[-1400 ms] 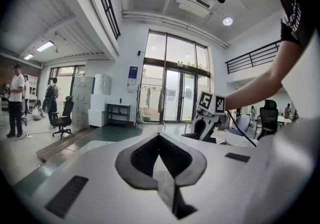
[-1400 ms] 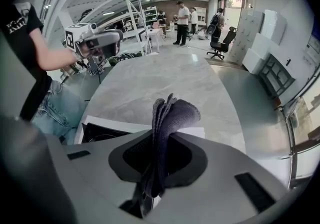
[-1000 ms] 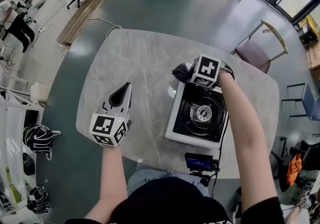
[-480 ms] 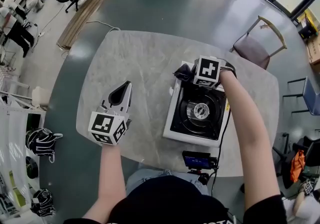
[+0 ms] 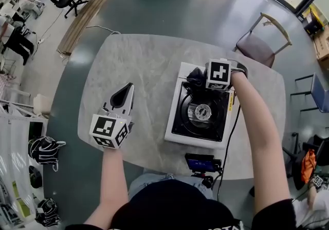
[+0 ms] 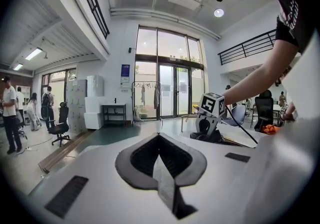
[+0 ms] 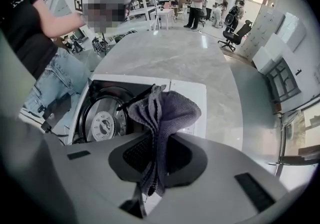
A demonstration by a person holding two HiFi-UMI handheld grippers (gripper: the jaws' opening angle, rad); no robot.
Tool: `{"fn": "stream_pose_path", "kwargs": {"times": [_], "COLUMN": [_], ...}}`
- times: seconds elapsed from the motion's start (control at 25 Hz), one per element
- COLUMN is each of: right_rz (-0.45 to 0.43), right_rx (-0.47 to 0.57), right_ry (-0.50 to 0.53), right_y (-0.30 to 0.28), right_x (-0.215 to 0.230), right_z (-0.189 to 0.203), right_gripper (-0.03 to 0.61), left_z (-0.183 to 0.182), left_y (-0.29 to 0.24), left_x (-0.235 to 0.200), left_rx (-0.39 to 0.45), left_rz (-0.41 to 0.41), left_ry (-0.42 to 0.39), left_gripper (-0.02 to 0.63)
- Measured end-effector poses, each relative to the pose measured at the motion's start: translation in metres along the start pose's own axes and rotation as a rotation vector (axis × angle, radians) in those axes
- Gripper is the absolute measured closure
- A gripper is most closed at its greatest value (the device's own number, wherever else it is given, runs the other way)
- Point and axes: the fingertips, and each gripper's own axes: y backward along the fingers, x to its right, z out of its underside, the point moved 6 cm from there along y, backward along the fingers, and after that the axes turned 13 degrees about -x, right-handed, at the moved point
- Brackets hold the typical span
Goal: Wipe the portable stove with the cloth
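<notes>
Head view had the pale marbled table (image 5: 134,64) filling most of the scene, with the portable stove (image 5: 174,123) standing on its right half, a white casing around a black well; the round burner (image 5: 201,112) sat in the middle of that well under its pan supports. Your right gripper (image 5: 204,78) was at the stove's far edge, its jaws clamped on the grey cloth (image 7: 169,110); in the right gripper view the cloth was pinched along a folded edge and bulged out in front of the jaws as a loose wad over the white rim, just beside the black well; whether the wad was pressing on the casing or only hanging over it, I could not tell. Your left gripper (image 5: 125,93) lay well apart on the left half of the table, jaws together with nothing between them. The cloth looked soft, light and limp, so it would likely drape and drag rather than push; your hold near its folded edge seemed sensible, since it left a thick pad free to meet the surface. The stove looked stiff but probably light enough to slide on the smooth tabletop under a firm stroke; you might have steadied it with the idle left gripper at its near white corner; the pan supports looked likely to snag the knit.
</notes>
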Motion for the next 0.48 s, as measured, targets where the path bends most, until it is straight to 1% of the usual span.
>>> {"fn": "stream_pose_path", "kwargs": {"times": [0.16,0.32,0.48], "right_rz": [0.001,-0.039,-0.034], "right_rx": [-0.033,-0.02,-0.055], "right_ry": [0.008,0.002,0.018], "right_y": [-0.002,0.0,-0.001], "right_x": [-0.003,-0.013,-0.018], "right_z": [0.017,0.028,0.04], "right_gripper": [0.514,0.514,0.514], "left_z": [-0.002,-0.004,-0.006], "left_y": [-0.002,-0.004,-0.005], "left_x": [0.003,0.007,0.009], "left_rx": [0.001,-0.004,-0.006], "left_rz": [0.006,0.015,0.021], "left_ry": [-0.009,-0.023,-0.033], "left_gripper": [0.603,0.603,0.603]}}
